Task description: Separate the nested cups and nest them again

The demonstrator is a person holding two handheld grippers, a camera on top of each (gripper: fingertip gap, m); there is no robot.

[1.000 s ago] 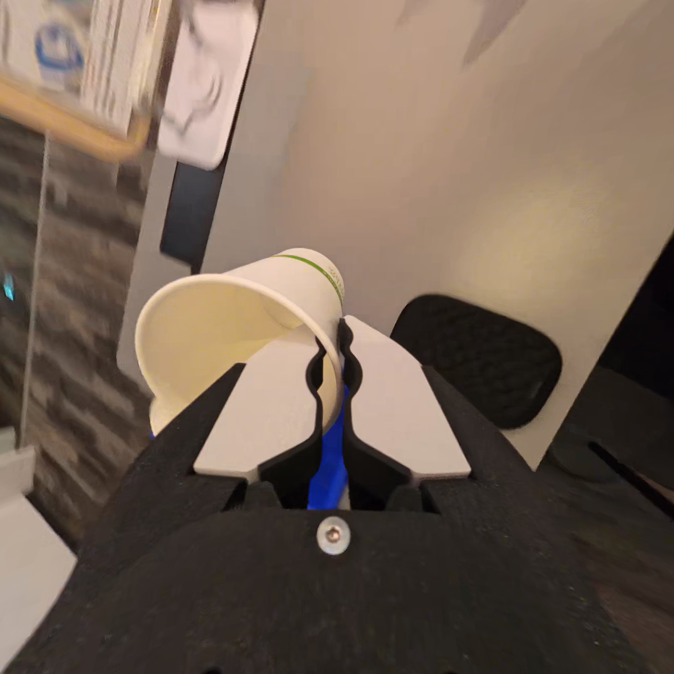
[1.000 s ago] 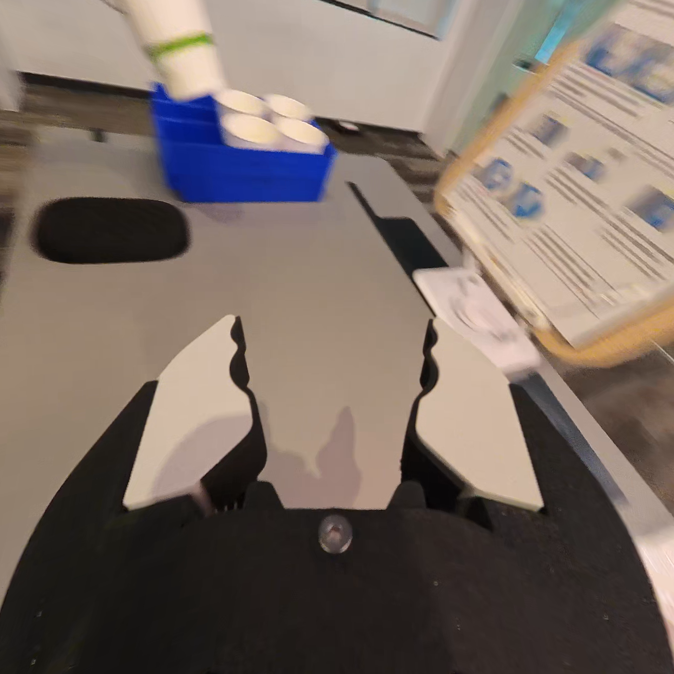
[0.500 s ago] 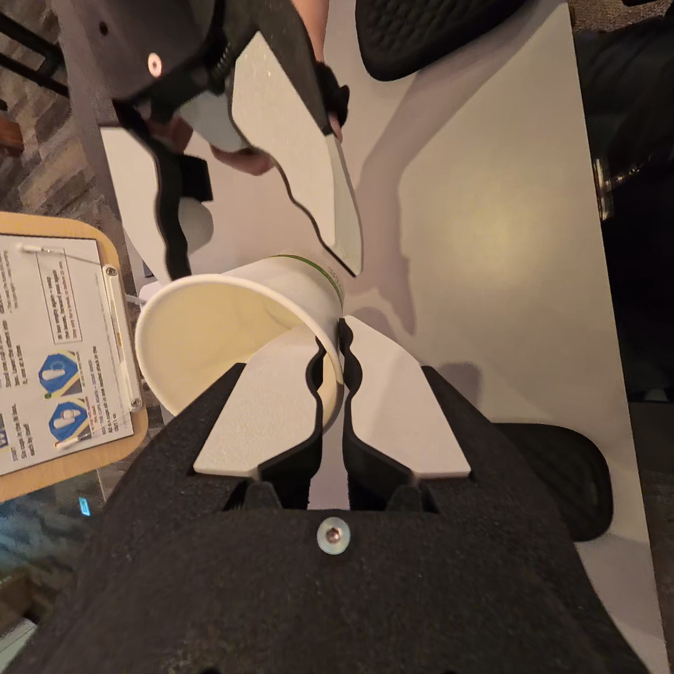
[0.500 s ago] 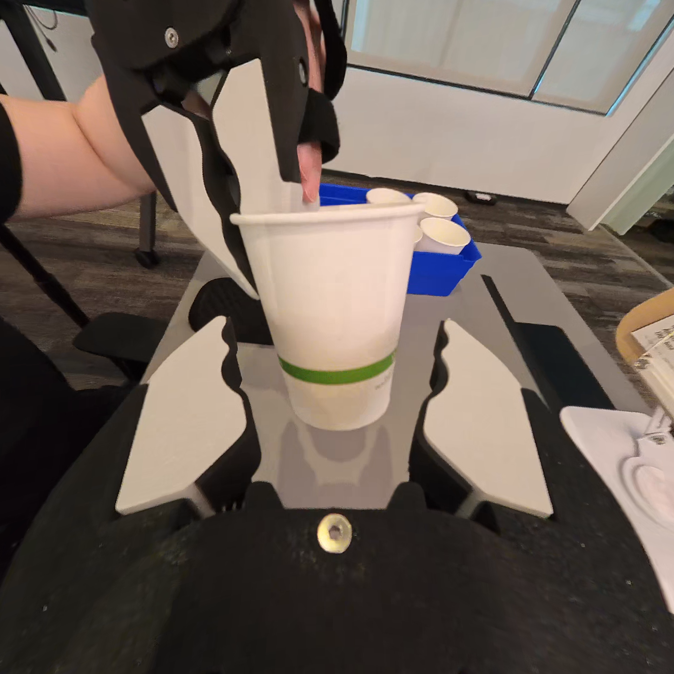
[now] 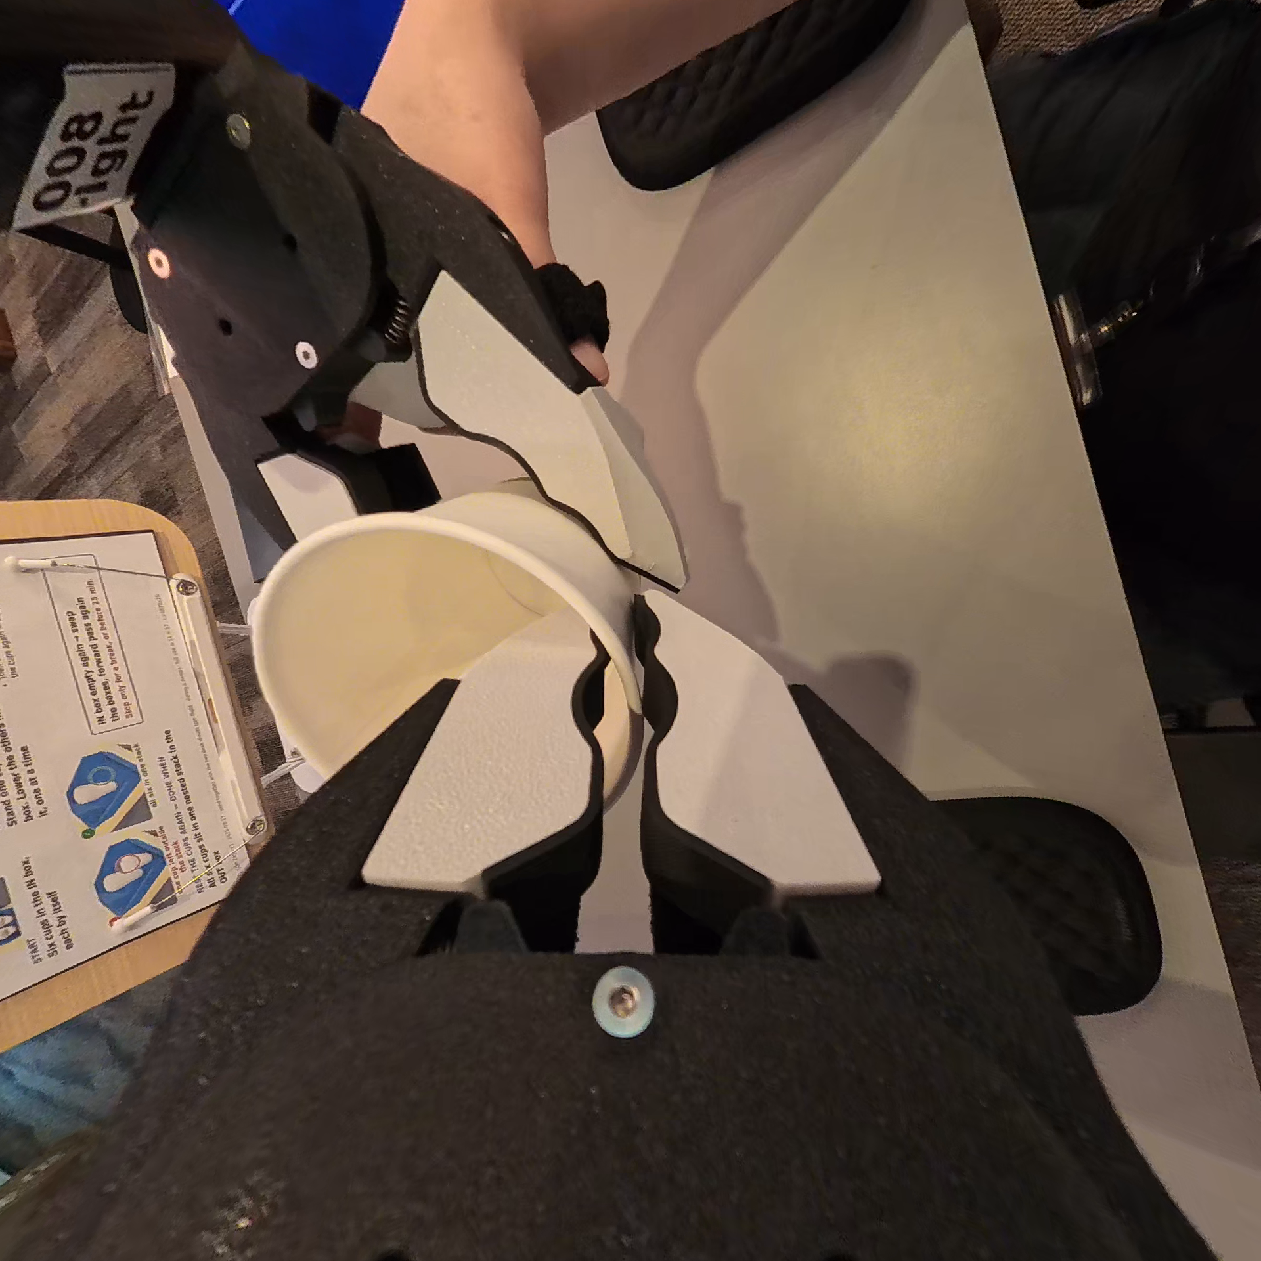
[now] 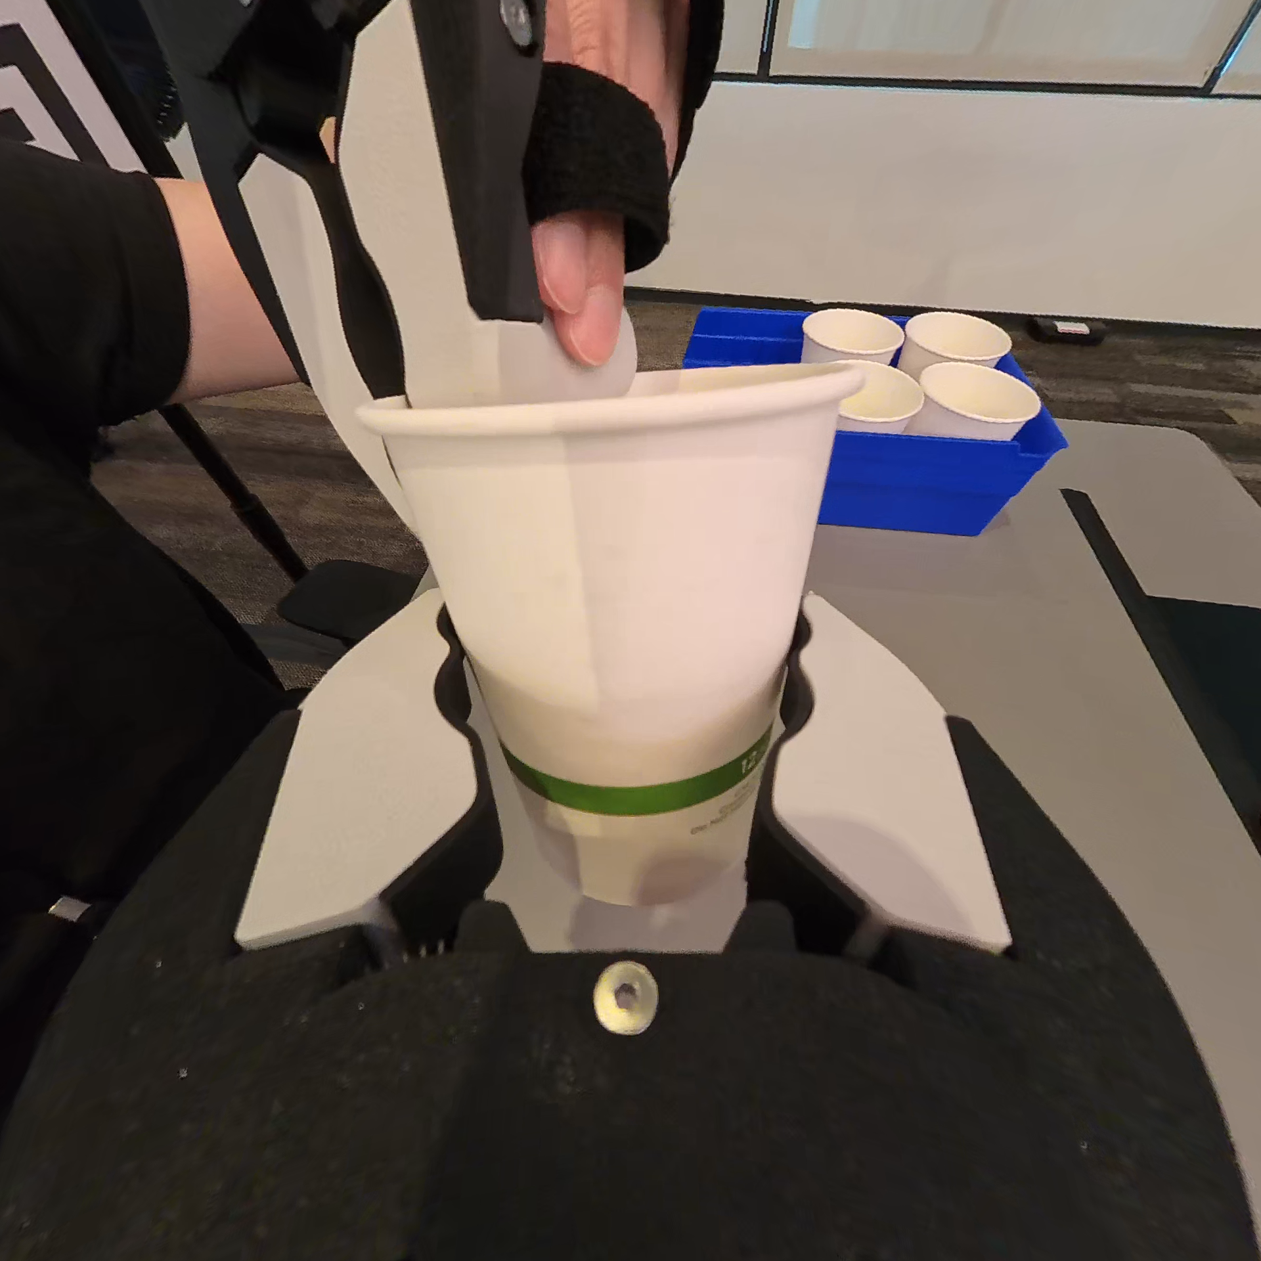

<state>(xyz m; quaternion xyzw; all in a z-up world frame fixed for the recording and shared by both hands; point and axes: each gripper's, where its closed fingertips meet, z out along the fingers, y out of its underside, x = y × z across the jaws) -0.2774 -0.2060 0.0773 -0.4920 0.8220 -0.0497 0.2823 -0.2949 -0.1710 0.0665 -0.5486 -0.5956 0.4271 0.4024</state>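
A white paper cup with a green band is upright over the grey table. My left gripper comes down from above and is shut on the cup's rim, one finger inside and one outside. My right gripper is closed around the cup's lower body, with both fingers touching its sides. The left wrist view looks into the cup's mouth, with my left gripper pinching the rim and my right gripper across the cup. I cannot tell whether another cup is nested inside.
A blue bin with several white cups stands at the table's far right. A wooden clipboard with a printed sheet lies beside the table. Black pads sit at the table's ends. A person's arm is at the left.
My left gripper brought the cup from near the blue bin to the right gripper. My right gripper moved in around the cup and closed from wide open onto its sides.
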